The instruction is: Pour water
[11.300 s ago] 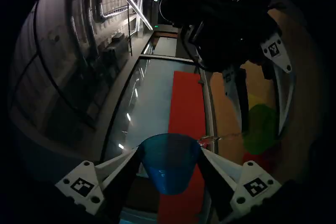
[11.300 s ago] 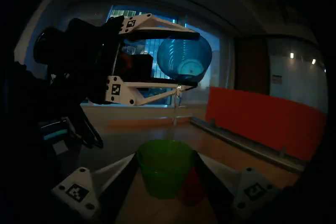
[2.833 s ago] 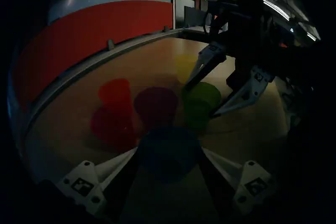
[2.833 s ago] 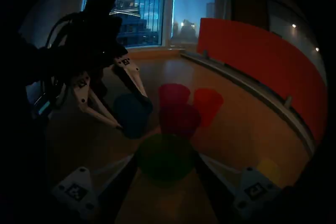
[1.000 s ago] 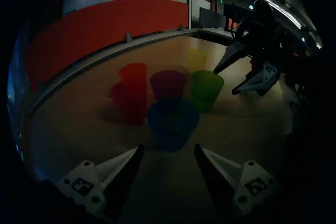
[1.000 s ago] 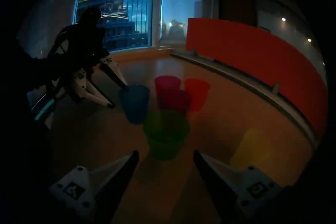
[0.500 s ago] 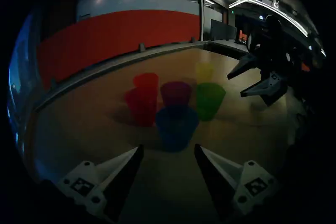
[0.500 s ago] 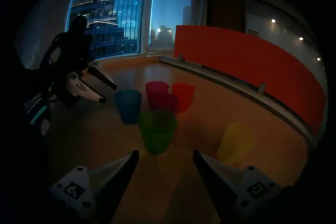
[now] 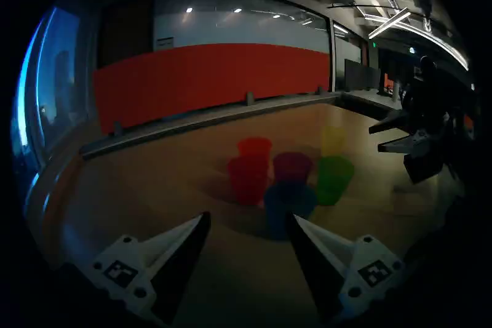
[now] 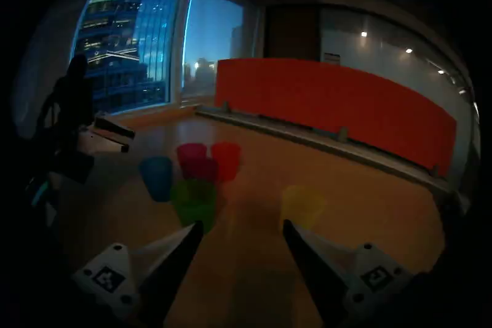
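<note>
backing further off, the left gripper [image 9: 247, 216] is hanging wide and empty with the blue cup [image 9: 286, 205] standing on the table [image 9: 154, 205] just ahead, slightly right of centre, while the right gripper [image 10: 242, 223], equally wide, is facing the green cup [image 10: 194, 202] ahead-left.

No words or numbers can be read. The square markers [image 9: 120, 272] on the left gripper [image 9: 248, 216] show only black-and-white patterns. The small wall sign [image 10: 332, 58] is too blurry.
</note>
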